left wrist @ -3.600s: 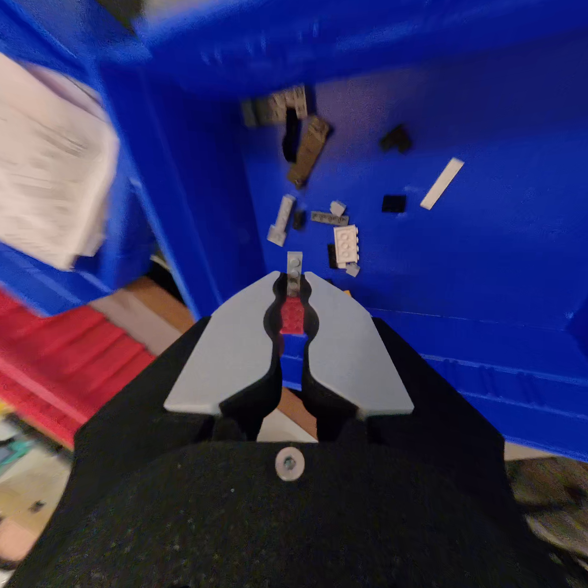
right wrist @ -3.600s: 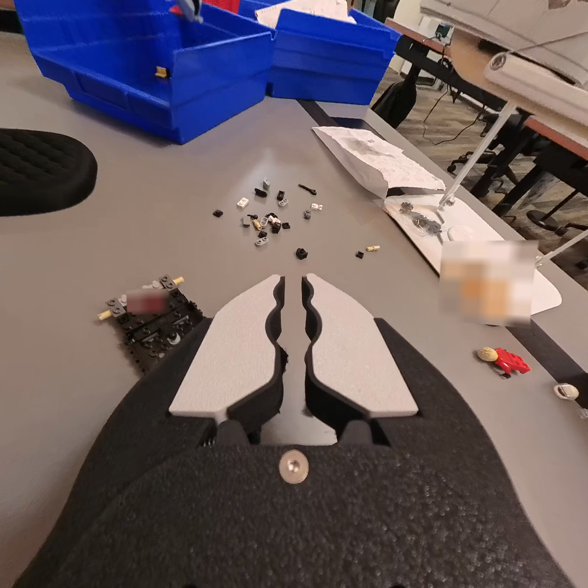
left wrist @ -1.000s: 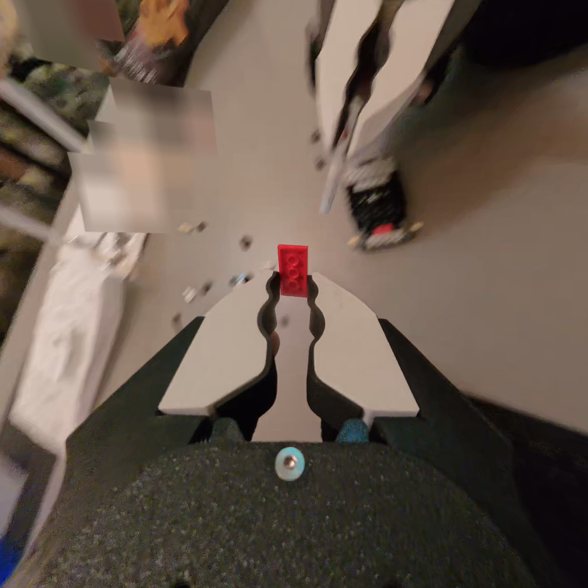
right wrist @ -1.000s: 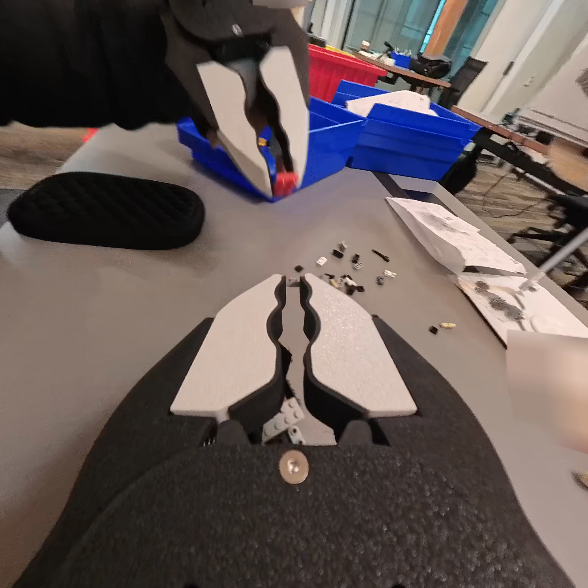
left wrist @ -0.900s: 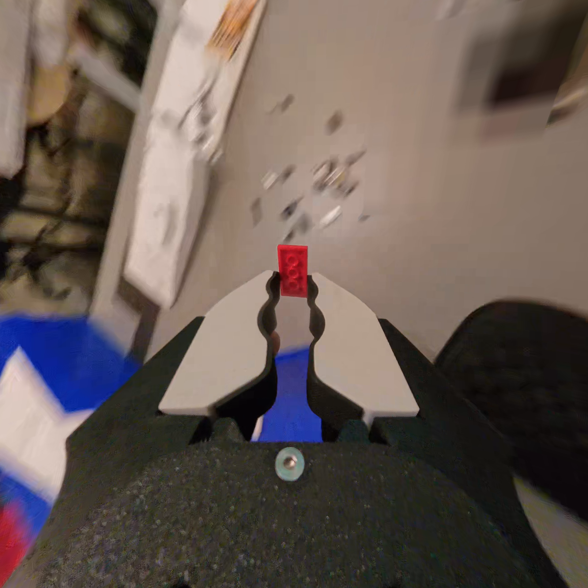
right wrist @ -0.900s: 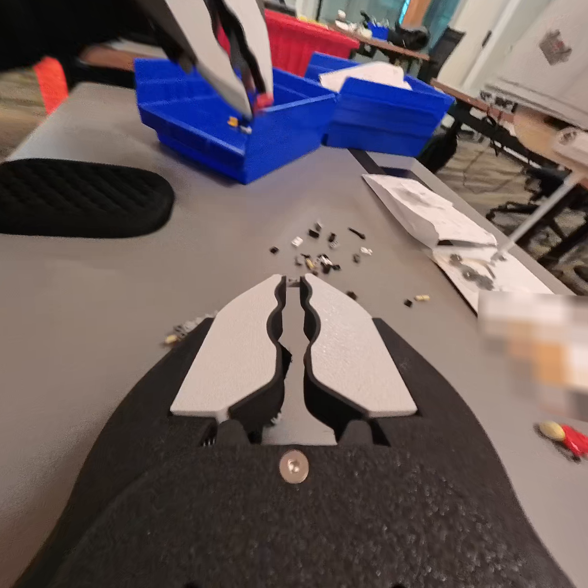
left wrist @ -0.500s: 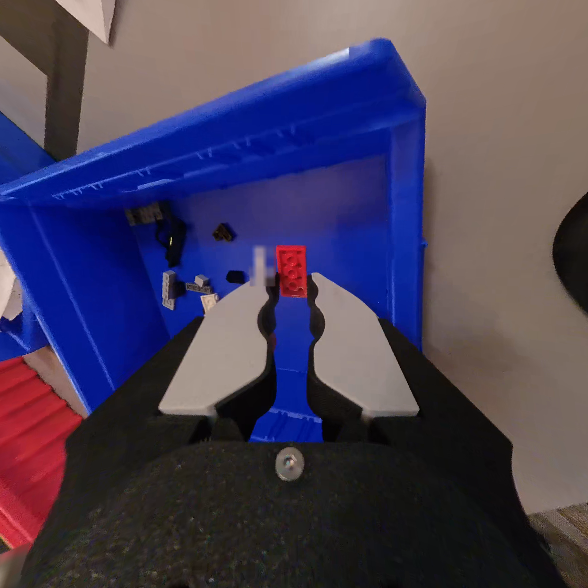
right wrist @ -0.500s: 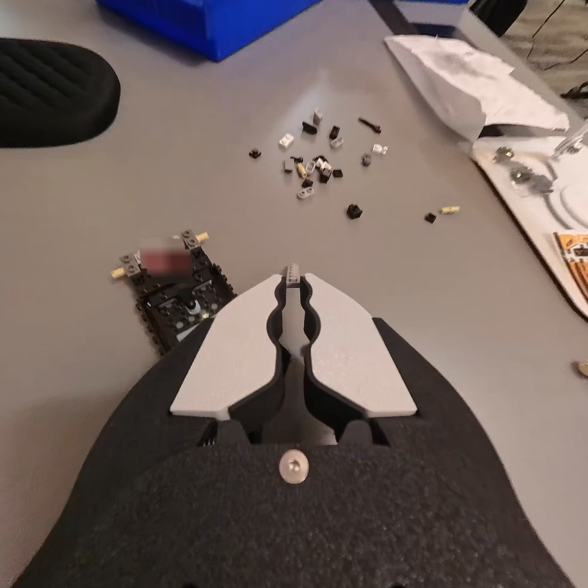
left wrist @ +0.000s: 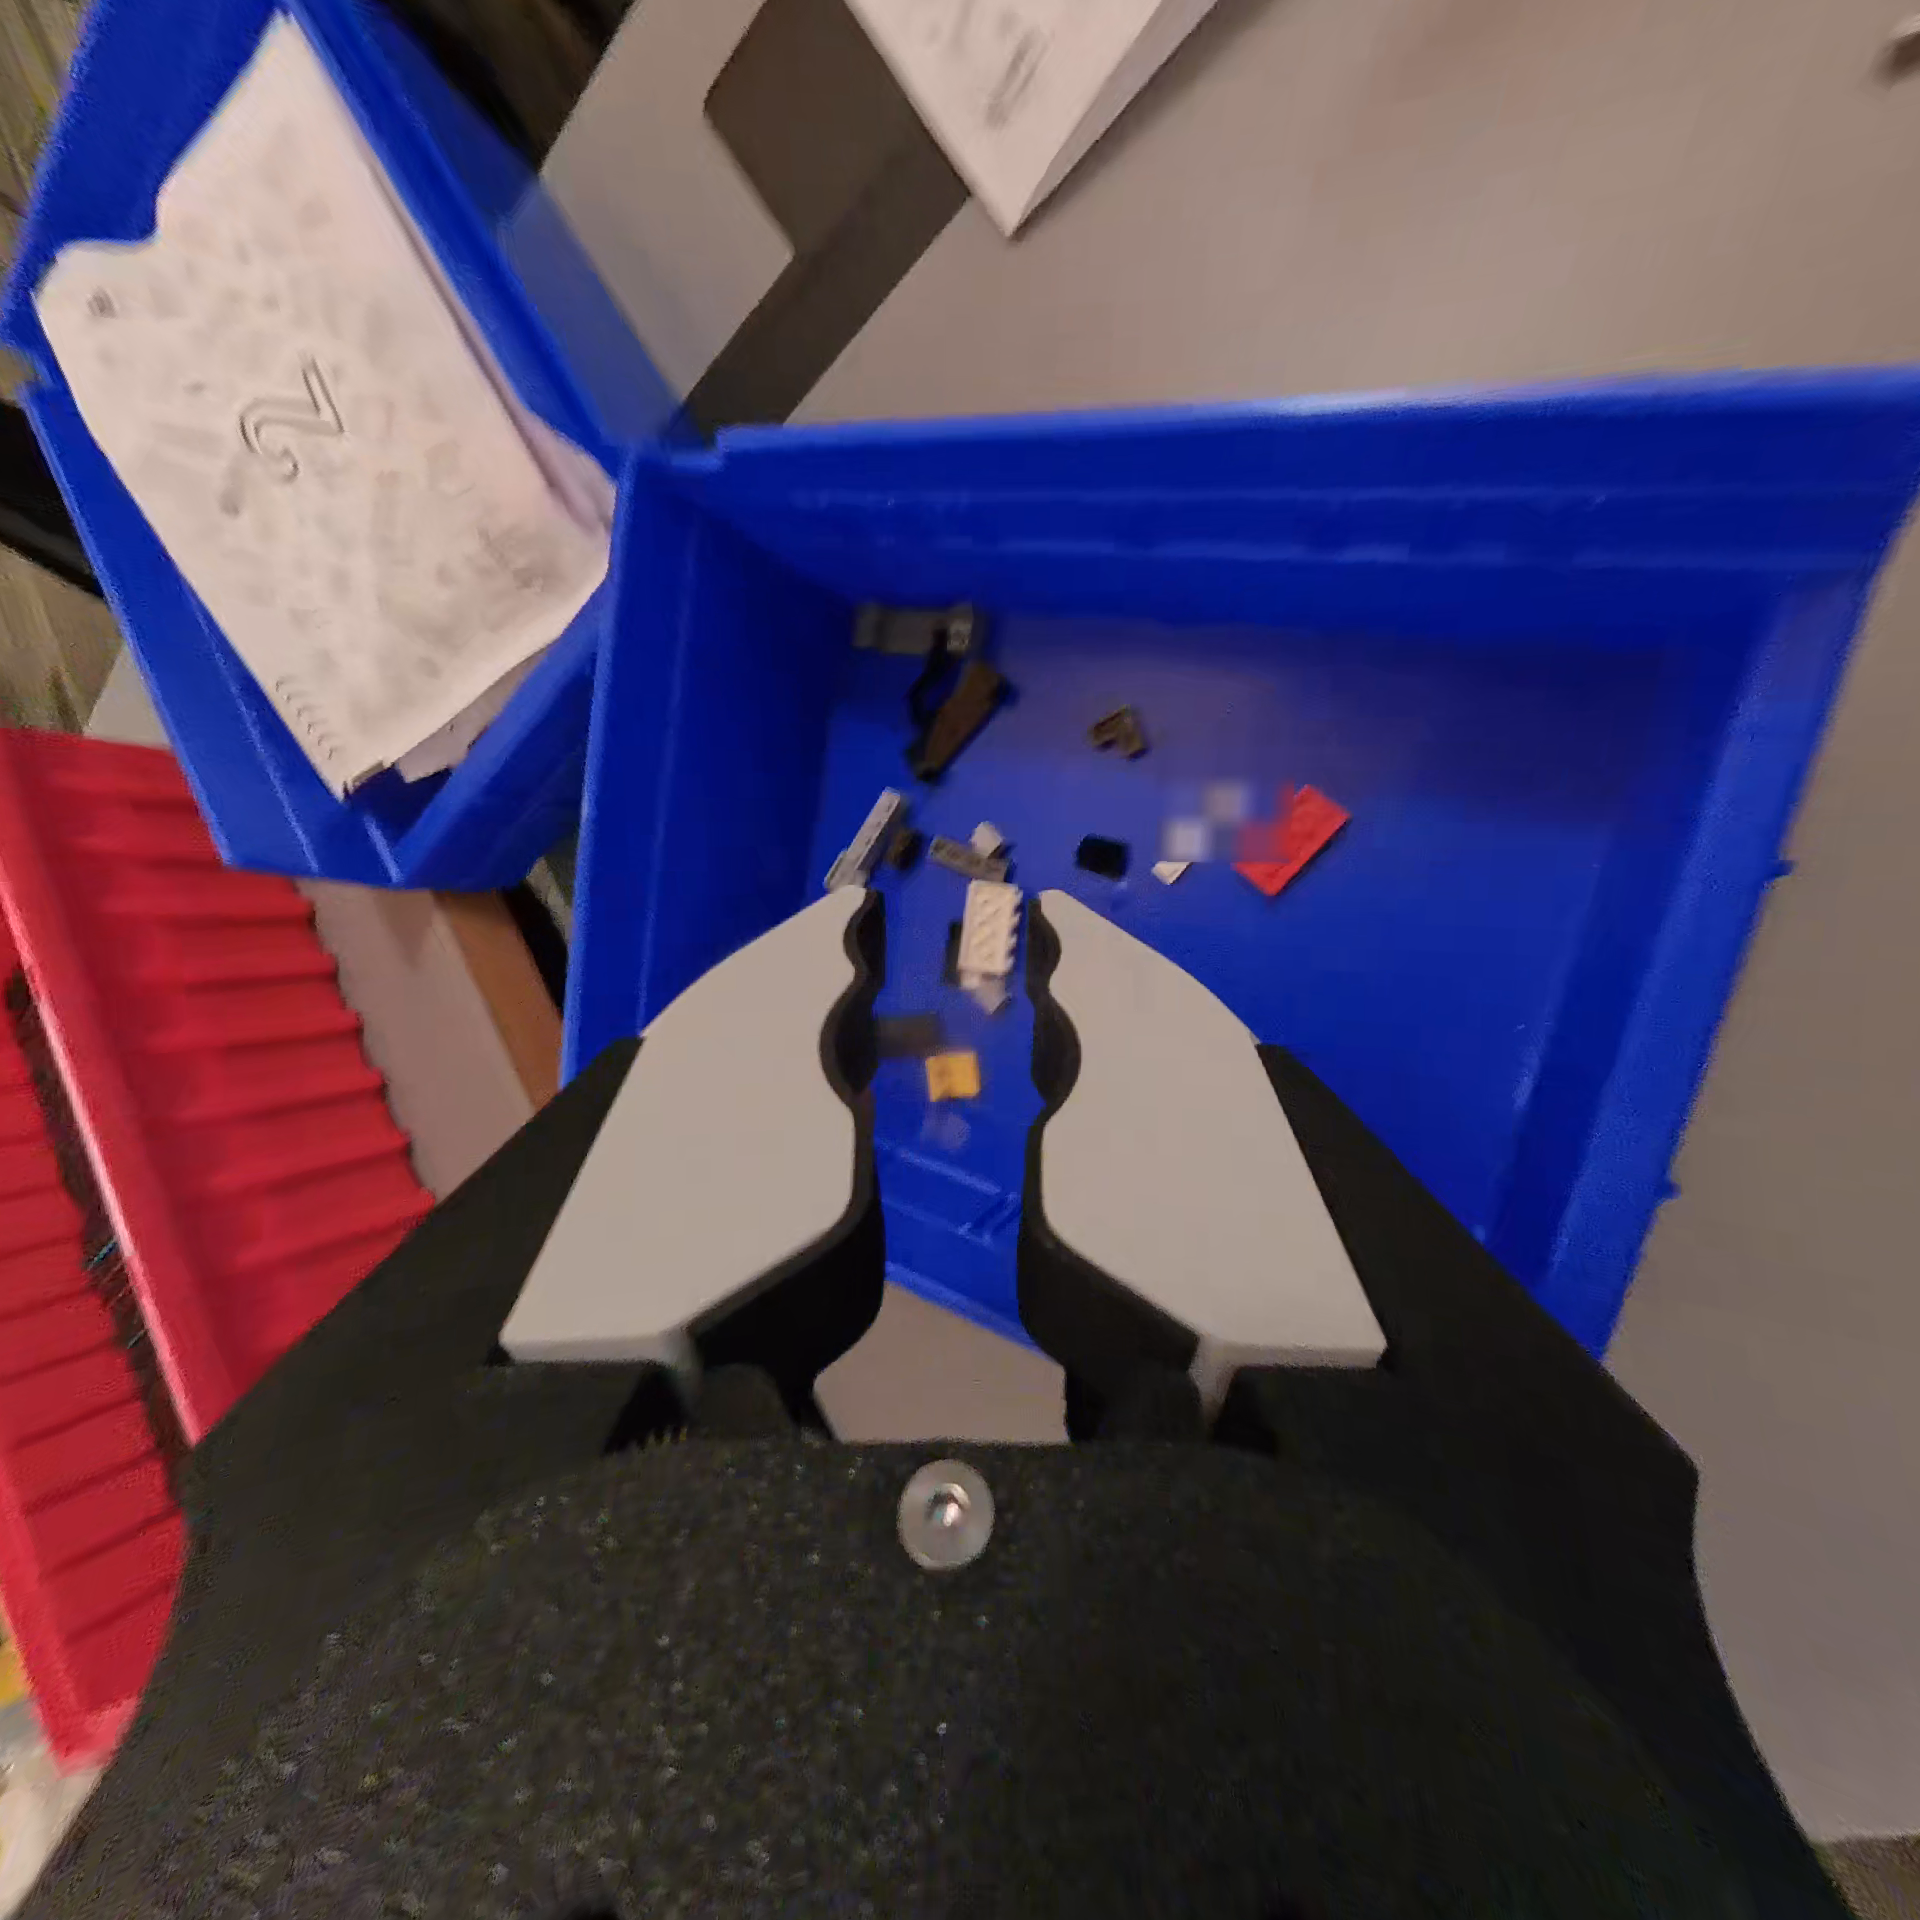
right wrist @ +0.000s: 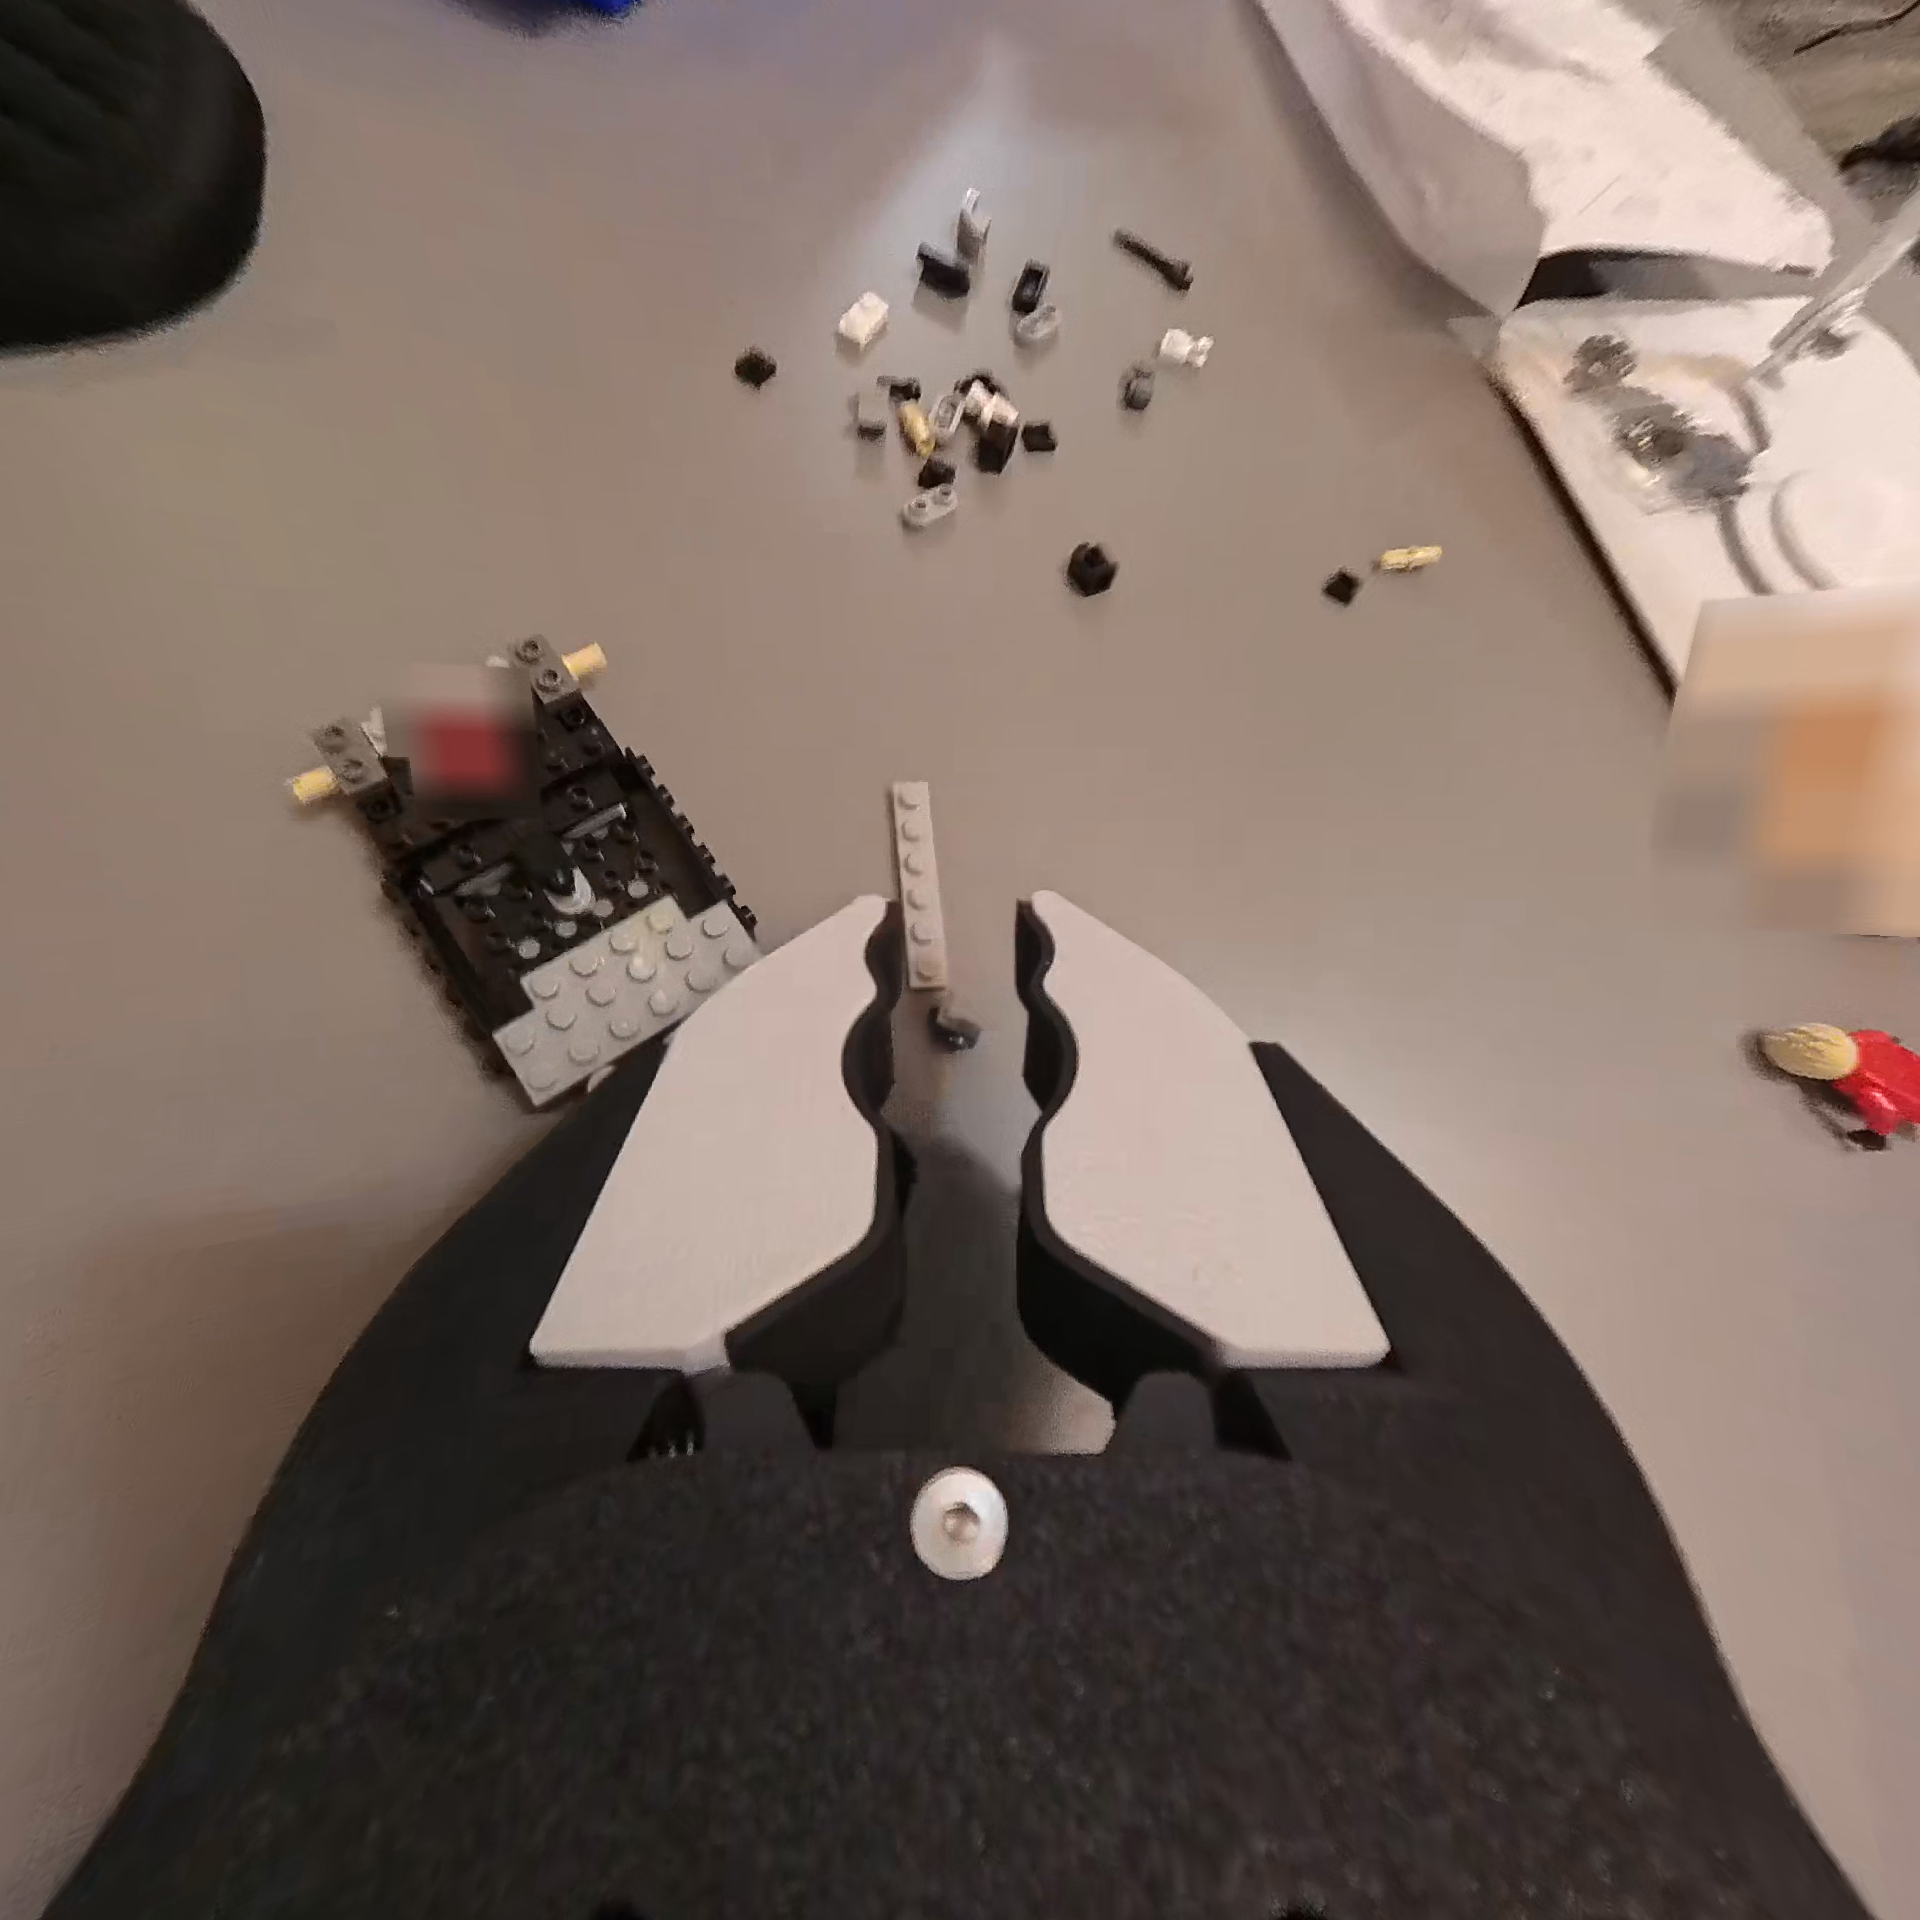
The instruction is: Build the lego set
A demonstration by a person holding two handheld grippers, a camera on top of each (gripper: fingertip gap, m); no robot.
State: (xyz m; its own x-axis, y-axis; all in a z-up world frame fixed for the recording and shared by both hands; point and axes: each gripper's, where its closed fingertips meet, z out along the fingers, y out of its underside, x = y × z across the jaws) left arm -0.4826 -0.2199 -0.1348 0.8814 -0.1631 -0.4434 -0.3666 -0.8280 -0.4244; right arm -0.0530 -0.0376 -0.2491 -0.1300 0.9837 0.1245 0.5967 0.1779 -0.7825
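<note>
bare grey table [right wrist: 1299, 831] right of strip [right wrist: 920, 883], black build [right wrist: 551, 883] left

Lighting and picture quality: dim, soft indoor light, wide-angle views.
Left wrist view: motion blur over blue bin [left wrist: 1558, 488] and red bin [left wrist: 156, 1039]. Right wrist view: pale glare patch on tabletop [right wrist: 997, 135]; soft shadows; edges bowed and smeared.

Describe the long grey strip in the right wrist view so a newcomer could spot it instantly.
On the grey table, right of the black partly built model, a long grey plate lies flat at the open right gripper tips. It is one stud wide, far longer than the scattered tiny pieces beyond.
</note>
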